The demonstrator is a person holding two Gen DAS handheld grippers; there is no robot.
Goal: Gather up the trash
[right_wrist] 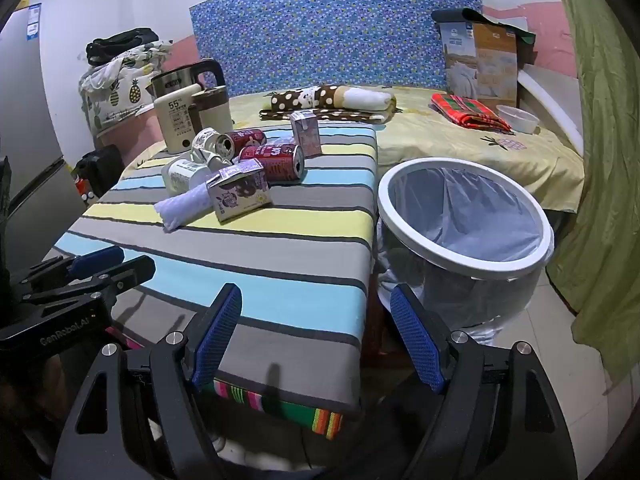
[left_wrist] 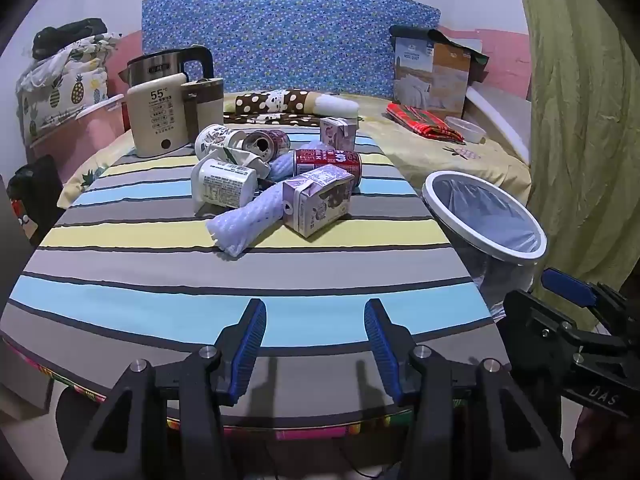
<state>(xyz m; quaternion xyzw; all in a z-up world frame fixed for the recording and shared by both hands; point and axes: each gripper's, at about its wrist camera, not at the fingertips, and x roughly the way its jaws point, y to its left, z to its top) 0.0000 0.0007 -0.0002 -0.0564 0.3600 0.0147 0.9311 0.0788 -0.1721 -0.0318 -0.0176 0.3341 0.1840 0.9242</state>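
A heap of trash lies in the middle of the striped table (left_wrist: 160, 272): a purple drink carton (left_wrist: 318, 204), a white foam net sleeve (left_wrist: 244, 224), a red can (left_wrist: 328, 162), a white cup (left_wrist: 224, 186), a second can (left_wrist: 266, 144) and another carton (left_wrist: 338, 132). A white-rimmed bin with a bag liner (right_wrist: 464, 216) stands on the floor at the table's right side. My left gripper (left_wrist: 316, 336) hangs open and empty over the table's near edge. My right gripper (right_wrist: 316, 328) is open and empty above the table's near right corner, beside the bin.
A cream kettle (left_wrist: 160, 120) and a brown jug (left_wrist: 204, 98) stand at the table's back left. Behind is a bed (right_wrist: 480, 152) with a pillow, a red cloth, a bowl and a box. A green curtain (right_wrist: 600, 160) hangs at the right.
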